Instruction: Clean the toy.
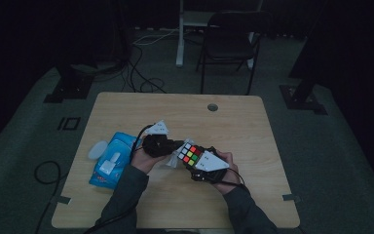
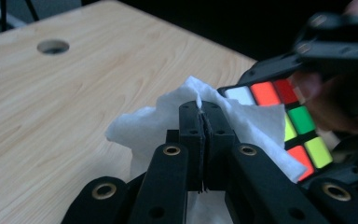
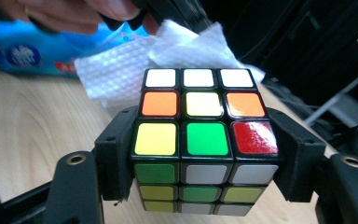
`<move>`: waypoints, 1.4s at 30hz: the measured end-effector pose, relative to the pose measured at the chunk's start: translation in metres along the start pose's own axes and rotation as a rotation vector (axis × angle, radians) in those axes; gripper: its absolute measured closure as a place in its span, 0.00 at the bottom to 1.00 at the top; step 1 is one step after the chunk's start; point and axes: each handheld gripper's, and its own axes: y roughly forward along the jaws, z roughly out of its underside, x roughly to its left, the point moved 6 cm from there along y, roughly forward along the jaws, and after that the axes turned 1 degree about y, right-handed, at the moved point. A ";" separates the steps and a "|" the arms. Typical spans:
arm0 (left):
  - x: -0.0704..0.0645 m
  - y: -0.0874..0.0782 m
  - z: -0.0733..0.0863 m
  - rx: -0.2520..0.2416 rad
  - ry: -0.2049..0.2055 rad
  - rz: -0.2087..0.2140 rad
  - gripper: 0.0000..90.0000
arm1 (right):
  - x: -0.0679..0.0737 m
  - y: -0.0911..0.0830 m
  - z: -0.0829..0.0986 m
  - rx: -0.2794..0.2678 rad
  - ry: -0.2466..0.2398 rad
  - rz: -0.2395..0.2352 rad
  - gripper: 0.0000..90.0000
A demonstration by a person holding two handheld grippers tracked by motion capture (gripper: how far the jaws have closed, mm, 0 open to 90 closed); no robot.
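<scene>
Cube [image 3: 204, 140] clamped in right tool [image 3: 204, 158].

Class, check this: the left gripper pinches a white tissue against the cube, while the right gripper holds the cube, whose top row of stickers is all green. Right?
One error: the cube's top row is white, as the right gripper view shows. The left gripper does pinch the tissue, and the right gripper does hold the cube.

A blue tissue pack [image 1: 108, 161] lies on the wooden table [image 1: 253, 131]; a black chair [image 1: 230, 41] stands beyond.
</scene>
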 end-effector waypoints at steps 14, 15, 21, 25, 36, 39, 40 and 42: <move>-0.006 0.000 -0.002 -0.011 0.014 -0.037 0.99 | -0.009 -0.005 -0.001 -0.054 0.165 -0.091 0.38; -0.006 0.001 0.000 -0.007 0.014 -0.042 0.99 | -0.010 -0.005 -0.001 -0.059 0.182 -0.096 0.38; -0.006 0.004 0.008 0.005 0.002 -0.038 0.99 | -0.016 -0.008 -0.001 -0.086 0.255 -0.125 0.38; -0.006 0.006 0.010 0.006 -0.001 -0.037 0.99 | -0.020 -0.010 -0.002 -0.106 0.288 -0.135 0.38; -0.005 0.011 0.019 0.007 -0.026 -0.034 0.99 | -0.028 -0.013 -0.004 -0.149 0.371 -0.155 0.38; -0.006 0.010 0.019 0.010 -0.025 -0.037 0.99 | -0.031 -0.014 -0.004 -0.159 0.392 -0.152 0.38; -0.006 0.010 0.019 0.010 -0.025 -0.037 0.99 | -0.031 -0.014 -0.004 -0.159 0.392 -0.152 0.38; -0.006 0.009 0.019 0.006 -0.027 -0.039 0.99 | -0.033 -0.014 -0.005 -0.170 0.406 -0.148 0.38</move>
